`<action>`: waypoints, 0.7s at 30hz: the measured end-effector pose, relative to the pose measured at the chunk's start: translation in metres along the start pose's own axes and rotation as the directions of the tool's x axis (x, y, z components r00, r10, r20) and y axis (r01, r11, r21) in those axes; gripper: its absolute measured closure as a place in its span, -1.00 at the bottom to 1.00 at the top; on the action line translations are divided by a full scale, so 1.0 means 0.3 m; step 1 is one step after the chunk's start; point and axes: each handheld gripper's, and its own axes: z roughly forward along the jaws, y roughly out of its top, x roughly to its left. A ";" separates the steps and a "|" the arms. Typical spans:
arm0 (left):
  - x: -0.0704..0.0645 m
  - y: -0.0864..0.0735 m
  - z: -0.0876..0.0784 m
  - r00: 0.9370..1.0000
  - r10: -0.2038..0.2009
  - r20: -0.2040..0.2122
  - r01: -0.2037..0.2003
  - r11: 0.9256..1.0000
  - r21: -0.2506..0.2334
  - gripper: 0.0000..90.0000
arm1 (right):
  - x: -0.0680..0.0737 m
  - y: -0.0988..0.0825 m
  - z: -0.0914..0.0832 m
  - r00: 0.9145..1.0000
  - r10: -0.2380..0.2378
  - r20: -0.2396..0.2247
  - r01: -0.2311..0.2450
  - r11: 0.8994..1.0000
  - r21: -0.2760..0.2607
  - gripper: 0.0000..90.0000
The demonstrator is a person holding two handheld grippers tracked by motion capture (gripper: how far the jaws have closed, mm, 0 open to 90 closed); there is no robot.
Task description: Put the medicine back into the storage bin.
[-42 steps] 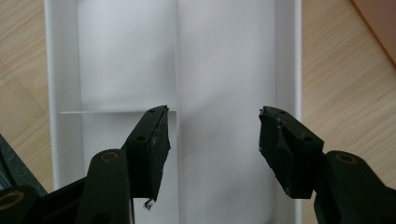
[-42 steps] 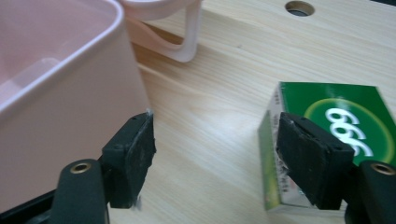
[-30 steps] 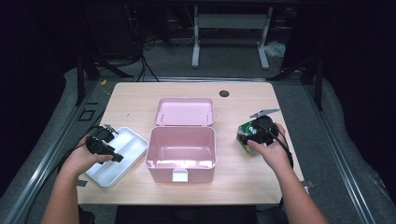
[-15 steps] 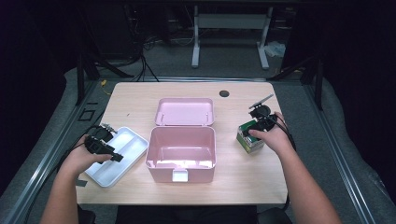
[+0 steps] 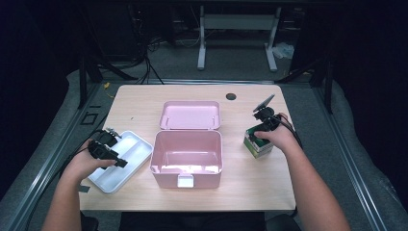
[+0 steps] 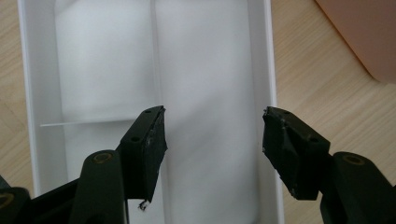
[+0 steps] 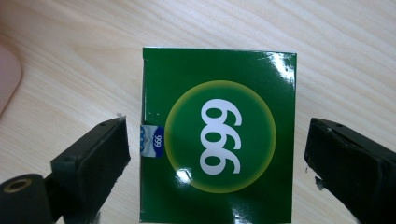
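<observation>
Right gripper (image 7: 217, 154): jaws released, wide apart, one on each side of the green box (image 7: 217, 135); neither jaw touches it.
Green box: it lies on the worktop (image 5: 144, 101) right of the pink case (image 5: 186, 156), near the right edge; top face shows "999".
Left gripper (image 6: 212, 144): jaws released, above the white tray (image 6: 32, 93), holding nothing; the tray has a thin divider.
White tray: at the worktop's left front corner, just beside the pink case.
Pink case: centre, lid open and laid back; inside empty.
Open room: bare worktop behind the box and along the back.
</observation>
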 end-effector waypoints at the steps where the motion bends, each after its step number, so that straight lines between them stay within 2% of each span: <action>1: 0.000 0.000 0.000 1.000 0.000 0.000 0.000 1.000 0.000 -0.12 | -0.001 0.003 0.003 1.000 0.000 -0.002 0.000 1.000 0.009 -0.85; 5: 0.002 0.000 0.002 1.000 0.004 0.000 -0.004 1.000 0.004 -0.12 | -0.009 0.013 0.015 1.000 0.004 -0.007 -0.003 0.999 0.036 -0.77; 8: 0.003 -0.001 0.003 1.000 0.001 0.000 -0.001 1.000 0.005 -0.12 | -0.015 0.019 0.022 0.999 0.016 -0.034 -0.014 0.999 0.052 -0.71; 21: 0.007 -0.004 0.007 1.000 0.001 -0.002 -0.001 1.000 0.007 -0.13 | -0.028 0.035 0.038 0.998 0.024 -0.057 -0.018 0.995 0.103 -0.67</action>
